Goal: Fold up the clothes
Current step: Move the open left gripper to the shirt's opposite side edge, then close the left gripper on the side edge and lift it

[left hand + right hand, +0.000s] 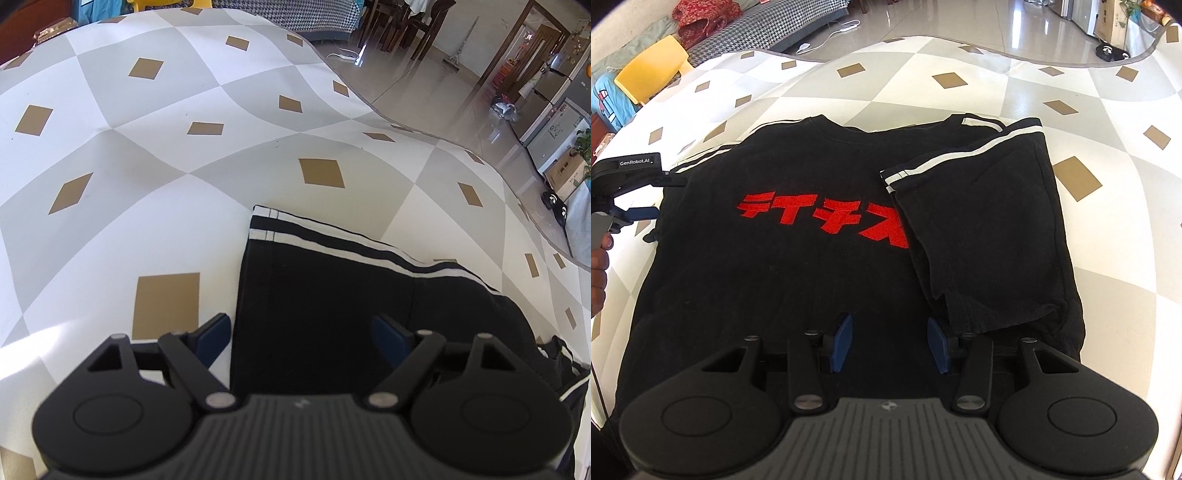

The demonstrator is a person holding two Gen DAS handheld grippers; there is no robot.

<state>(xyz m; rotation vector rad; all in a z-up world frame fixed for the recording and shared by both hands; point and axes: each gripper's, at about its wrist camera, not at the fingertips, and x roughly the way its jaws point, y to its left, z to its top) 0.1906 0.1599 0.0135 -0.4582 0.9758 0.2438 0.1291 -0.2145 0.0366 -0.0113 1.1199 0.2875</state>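
Two views: first the left wrist, then the right wrist.

Left wrist view, shirt: a black T-shirt [332, 295] is seen lying flat on the table. White stripes are seen along its sleeve edge.

Left wrist view, sleeve: the left sleeve [280, 236] is spread out past the claw tips, with its cuff pointing away.

Left wrist view, left gripper [303, 332]: the claw is held open over the sleeve. One blue finger [214, 332] is seen over the bare cloth cover, just beside the sleeve edge. The other blue finger is seen over the black cloth. Nothing is pinched yet. Whether the tips touch the cloth cannot be told.

Left wrist view, table: a tablecloth [147, 147] with grey and white squares and brown diamonds is seen under the shirt.

Right wrist view, shirt: the whole T-shirt [775, 277] is seen face up in the middle of the table. Red letters [823, 218] are printed on the chest.

Right wrist view, folded sleeve: the right sleeve [982, 229] is laid inward over the chest. A bit of the red letters is covered by it.

Right wrist view, right gripper [890, 343]: the claw is held partly open above the bottom part of the shirt. Nothing is seen held between its blue fingers [842, 343].

Right wrist view, other claw: the left gripper [639, 214] is seen at the shirt's far left side, held by a hand [598, 273].
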